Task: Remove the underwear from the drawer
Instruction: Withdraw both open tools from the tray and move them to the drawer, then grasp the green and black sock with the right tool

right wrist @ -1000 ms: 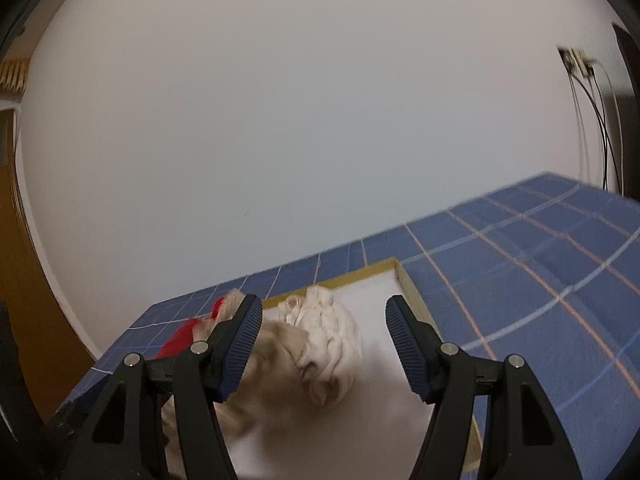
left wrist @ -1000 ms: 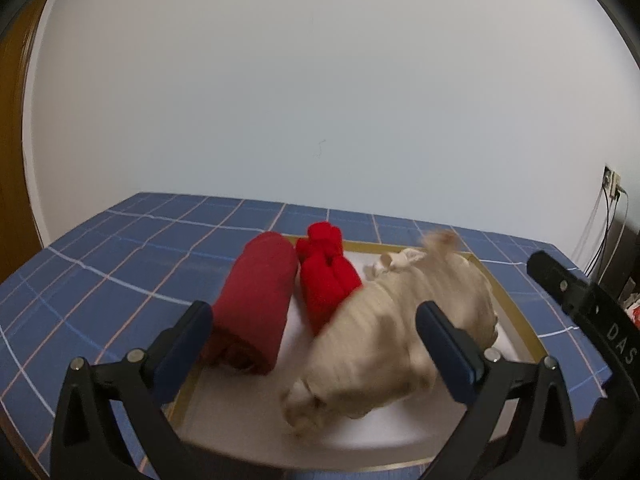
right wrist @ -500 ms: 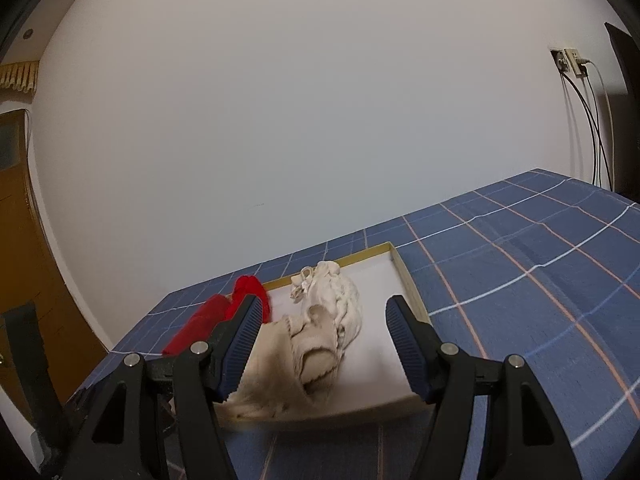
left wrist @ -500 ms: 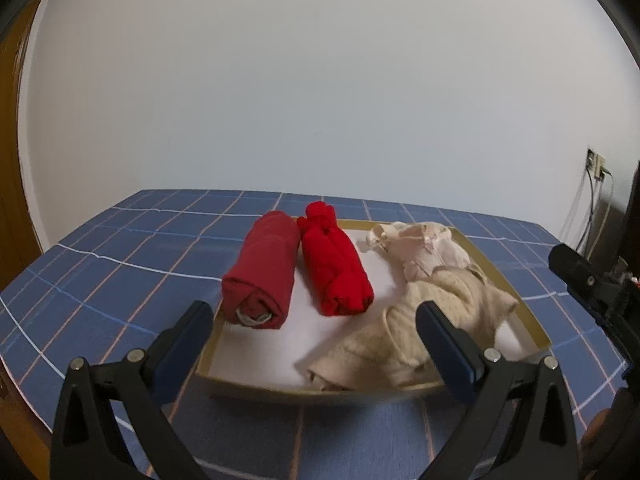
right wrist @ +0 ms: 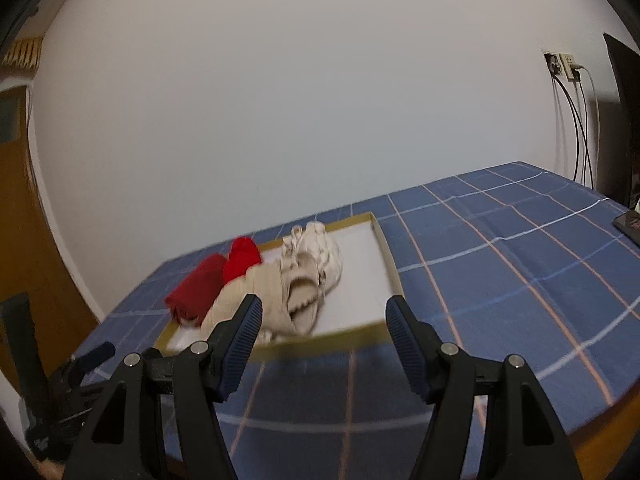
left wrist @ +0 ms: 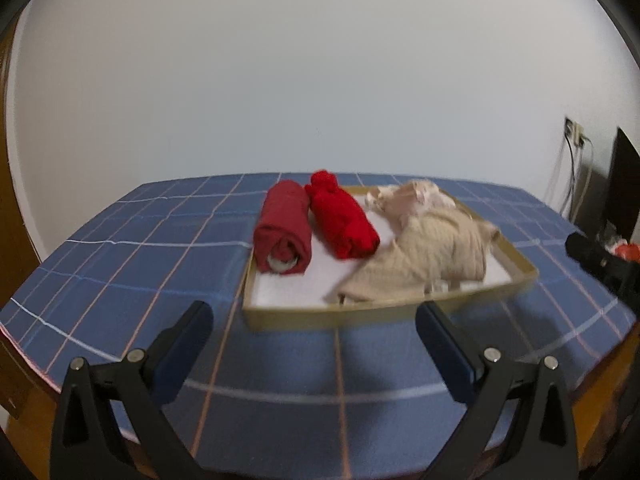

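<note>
A shallow tan drawer tray (left wrist: 400, 312) with a white floor sits on a blue checked tablecloth. Inside lie a dark red roll (left wrist: 284, 228), a bright red roll (left wrist: 344, 216), a beige crumpled garment (left wrist: 424, 256) and a pale pink garment (left wrist: 412, 196) behind it. My left gripper (left wrist: 316, 344) is open and empty, in front of the tray. My right gripper (right wrist: 324, 336) is open and empty, in front of the tray (right wrist: 384, 248), with the beige garment (right wrist: 280, 292) and the red rolls (right wrist: 200, 288) beyond it.
The tablecloth (left wrist: 140, 248) extends left of the tray and to the right in the right wrist view (right wrist: 520, 248). A white wall stands behind. Sockets and cables (right wrist: 568, 120) hang at the right. A dark device (right wrist: 628, 220) lies at the table's right edge.
Both grippers have pulled back from the tray toward the table's near edge. The beige garment, blurred and moving a second ago, now lies still in the tray.
</note>
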